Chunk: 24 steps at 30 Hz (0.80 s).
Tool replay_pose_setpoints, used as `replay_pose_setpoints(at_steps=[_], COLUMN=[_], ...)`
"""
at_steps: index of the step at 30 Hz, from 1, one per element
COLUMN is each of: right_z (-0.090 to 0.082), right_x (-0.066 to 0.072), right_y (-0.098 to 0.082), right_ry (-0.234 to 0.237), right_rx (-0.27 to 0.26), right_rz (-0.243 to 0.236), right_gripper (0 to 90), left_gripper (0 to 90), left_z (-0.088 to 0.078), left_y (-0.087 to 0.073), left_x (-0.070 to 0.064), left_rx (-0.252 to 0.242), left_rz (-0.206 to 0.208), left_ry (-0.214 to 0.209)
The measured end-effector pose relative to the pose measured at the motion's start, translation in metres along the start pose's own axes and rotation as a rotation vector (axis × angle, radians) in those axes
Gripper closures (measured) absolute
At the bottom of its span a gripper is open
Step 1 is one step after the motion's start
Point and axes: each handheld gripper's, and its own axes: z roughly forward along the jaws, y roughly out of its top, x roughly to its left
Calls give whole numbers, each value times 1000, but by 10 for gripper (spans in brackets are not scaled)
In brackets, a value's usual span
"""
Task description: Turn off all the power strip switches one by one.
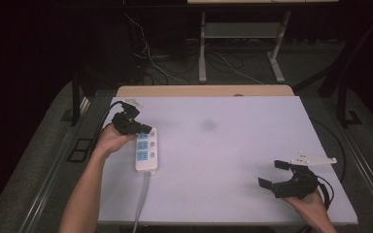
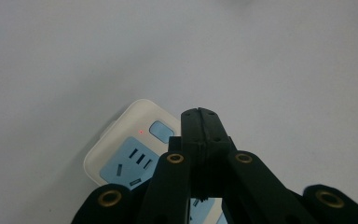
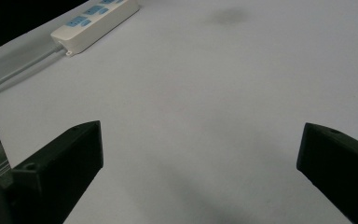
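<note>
Here, we see:
Left tool (image 2: pixel 199 114): jaws pressed together on nothing, tips just above the power strip's (image 1: pixel 146 149) far end, near its blue switch (image 2: pixel 161 131).
Power strip: white, flat on the desk (image 1: pixel 233 145), left side, cord (image 1: pixel 141 201) trailing to the near edge.
Right tool (image 1: pixel 275 174): jaws wide apart, nothing between, well apart from the strip.

Left gripper (image 2: pixel 199 114): black linked arms joined by brass-ringed pivots. Right gripper (image 1: pixel 275 174): black body, blocky square-ended jaws, grey three-cornered top plate, trailing black cable. Both forearms bare, unsleeved.
</note>
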Motion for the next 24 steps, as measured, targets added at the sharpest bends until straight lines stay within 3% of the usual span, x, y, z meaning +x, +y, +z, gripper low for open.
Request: replay_pose_setpoints(at_steps=[24], right_z=[0], right_x=[-1], right_y=[-1], right_ry=[-3], right_rx=[5], right_rz=[1], right_gripper=[0], left_gripper=[893], left_z=[21], left_y=[4], left_x=[11], left_rx=[6], left_rz=[-13], left_ry=[4])
